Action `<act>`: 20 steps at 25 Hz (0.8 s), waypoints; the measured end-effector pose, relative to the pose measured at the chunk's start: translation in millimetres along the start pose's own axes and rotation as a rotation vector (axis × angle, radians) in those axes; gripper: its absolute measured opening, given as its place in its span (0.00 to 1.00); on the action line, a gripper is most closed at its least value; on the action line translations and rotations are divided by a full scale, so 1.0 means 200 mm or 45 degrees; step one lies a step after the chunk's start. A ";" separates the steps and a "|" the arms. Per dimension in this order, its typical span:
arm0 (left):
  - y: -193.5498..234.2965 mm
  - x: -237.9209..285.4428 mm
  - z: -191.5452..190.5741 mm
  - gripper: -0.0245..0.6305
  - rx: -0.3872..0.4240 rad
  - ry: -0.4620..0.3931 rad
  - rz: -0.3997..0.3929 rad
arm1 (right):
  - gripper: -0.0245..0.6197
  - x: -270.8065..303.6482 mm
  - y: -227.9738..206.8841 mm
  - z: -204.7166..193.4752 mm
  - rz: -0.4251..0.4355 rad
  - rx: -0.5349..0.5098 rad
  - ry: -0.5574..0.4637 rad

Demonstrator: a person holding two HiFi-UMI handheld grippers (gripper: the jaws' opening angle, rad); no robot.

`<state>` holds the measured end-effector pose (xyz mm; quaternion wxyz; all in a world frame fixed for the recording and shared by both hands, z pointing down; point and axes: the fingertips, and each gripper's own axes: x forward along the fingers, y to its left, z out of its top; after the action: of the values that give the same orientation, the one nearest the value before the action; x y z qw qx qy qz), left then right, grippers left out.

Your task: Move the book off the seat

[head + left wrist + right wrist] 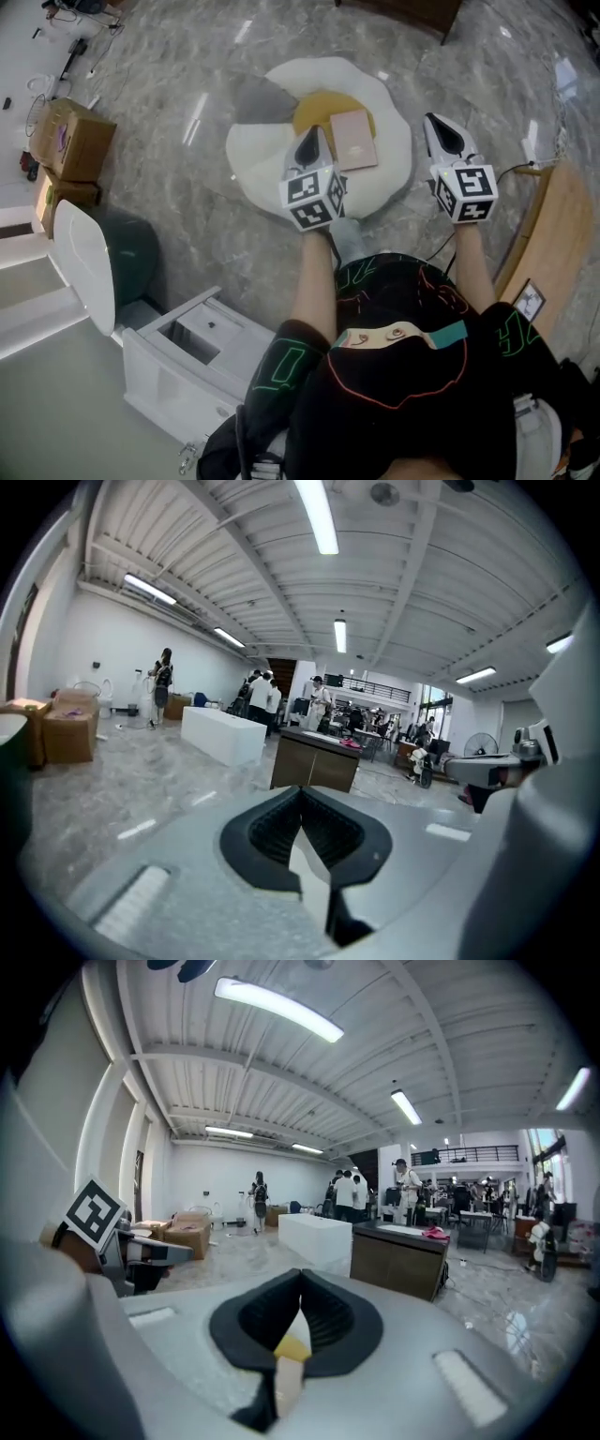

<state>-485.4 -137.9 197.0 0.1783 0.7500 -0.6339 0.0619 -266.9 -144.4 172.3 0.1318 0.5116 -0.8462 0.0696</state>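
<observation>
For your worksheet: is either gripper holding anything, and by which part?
Nothing is held. Left gripper and right gripper are shut, empty; the book lies on the seat.

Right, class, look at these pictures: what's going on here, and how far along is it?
A person holds a two-jaw gripper in each hand over an egg-shaped seat on the floor. A pink book lies on its yellow middle, not yet moved. The left gripper is beside the book's left edge and the right gripper is by the seat's right rim. Both are shut and empty.
</observation>
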 end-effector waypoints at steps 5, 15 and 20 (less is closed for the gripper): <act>0.31 0.28 0.05 0.05 -0.099 -0.028 0.076 | 0.04 0.37 -0.02 0.17 -0.019 -0.175 0.088; 0.55 0.62 -0.08 0.05 -0.193 0.127 0.063 | 0.04 0.96 -0.03 0.18 -0.008 -0.116 0.189; 0.49 0.70 -0.45 0.05 -0.170 0.324 0.020 | 0.04 1.08 -0.02 -0.30 0.024 0.029 0.339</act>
<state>-542.2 -249.7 343.0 0.3061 0.7175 -0.6149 0.1155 -350.0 -314.2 292.4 0.2364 0.4914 -0.8251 0.1477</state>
